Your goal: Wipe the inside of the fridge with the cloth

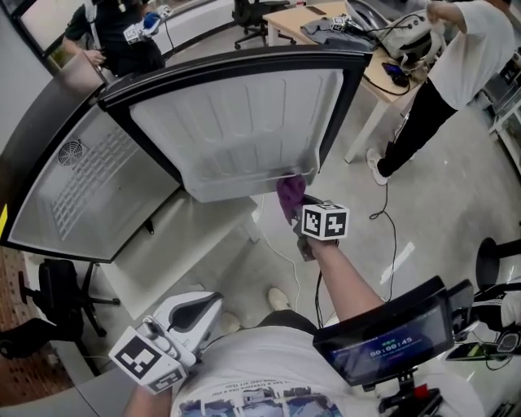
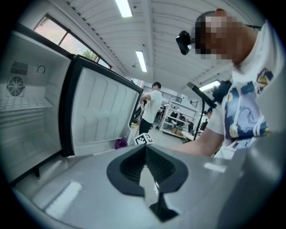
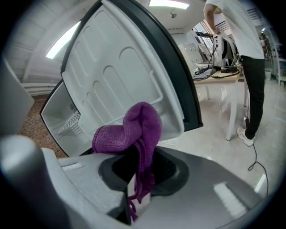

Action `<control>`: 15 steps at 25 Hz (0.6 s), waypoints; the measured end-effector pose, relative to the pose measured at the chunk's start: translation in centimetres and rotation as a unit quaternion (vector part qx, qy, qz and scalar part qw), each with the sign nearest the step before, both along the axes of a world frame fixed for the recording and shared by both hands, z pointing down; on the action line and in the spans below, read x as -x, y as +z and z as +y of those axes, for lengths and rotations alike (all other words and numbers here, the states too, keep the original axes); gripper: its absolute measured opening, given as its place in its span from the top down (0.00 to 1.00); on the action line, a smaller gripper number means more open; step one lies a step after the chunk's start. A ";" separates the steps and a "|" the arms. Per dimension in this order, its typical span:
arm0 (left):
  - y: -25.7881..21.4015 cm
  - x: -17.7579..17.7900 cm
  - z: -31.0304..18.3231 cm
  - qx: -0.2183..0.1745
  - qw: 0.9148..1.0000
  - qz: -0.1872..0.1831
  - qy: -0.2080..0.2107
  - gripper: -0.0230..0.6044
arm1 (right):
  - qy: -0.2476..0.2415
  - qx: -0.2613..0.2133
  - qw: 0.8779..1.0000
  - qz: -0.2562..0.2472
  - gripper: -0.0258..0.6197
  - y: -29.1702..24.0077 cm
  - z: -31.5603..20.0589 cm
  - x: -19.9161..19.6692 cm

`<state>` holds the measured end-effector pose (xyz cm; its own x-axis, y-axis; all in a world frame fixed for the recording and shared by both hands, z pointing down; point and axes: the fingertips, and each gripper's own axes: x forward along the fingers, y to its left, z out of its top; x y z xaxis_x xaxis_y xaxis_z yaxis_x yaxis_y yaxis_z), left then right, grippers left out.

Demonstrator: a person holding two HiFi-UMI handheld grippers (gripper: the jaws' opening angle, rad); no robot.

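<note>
Fridge (image 1: 49, 213) stands open, wire shelf (image 1: 89, 175) inside. Right tongs (image 3: 139, 152) clenched on purple cloth (image 3: 134, 127), just beside the door bin (image 1: 244, 183). Left tongs (image 2: 145, 150) closed, holding nothing.

Light: bright, even; ceiling strip lamps (image 2: 124, 8) overhead
Glare: sheen on the pale floor (image 1: 456, 212); white fridge door (image 1: 244, 122) well lit
Shadows: soft, faint
Distortion: both gripper views fisheye with dark corners
Focus: nearest foreground soft in gripper views; head view sharp

Cloth (image 1: 291, 195) at lower edge of fridge door (image 1: 244, 122), compartment (image 1: 81, 187) leftward
</note>
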<state>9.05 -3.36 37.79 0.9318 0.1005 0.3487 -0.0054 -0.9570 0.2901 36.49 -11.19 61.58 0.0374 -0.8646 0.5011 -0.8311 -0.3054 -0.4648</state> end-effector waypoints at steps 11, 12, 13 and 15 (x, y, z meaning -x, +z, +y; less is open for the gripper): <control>0.2 -3.0 1.1 0.006 1.000 0.000 -0.010 0.96 | 0.005 0.007 1.000 0.003 0.86 -0.4 3.0 -3.1; 0.2 -3.3 1.3 0.007 1.000 0.001 -0.012 0.96 | -0.001 0.010 1.000 0.006 0.86 -0.4 3.2 -3.1; 0.1 -3.6 1.5 0.008 1.000 0.001 -0.015 0.96 | -0.009 0.013 1.000 0.010 0.86 -0.5 3.4 -3.2; 0.2 -4.0 1.9 0.011 1.000 0.001 -0.021 0.96 | -0.023 0.019 0.999 0.017 0.86 -0.5 3.9 -3.2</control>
<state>13.10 -1.50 37.96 0.9358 0.0686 0.3457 -0.0454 -0.9492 0.3113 39.72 -7.27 61.07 0.0160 -0.8457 0.5334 -0.8597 -0.2840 -0.4246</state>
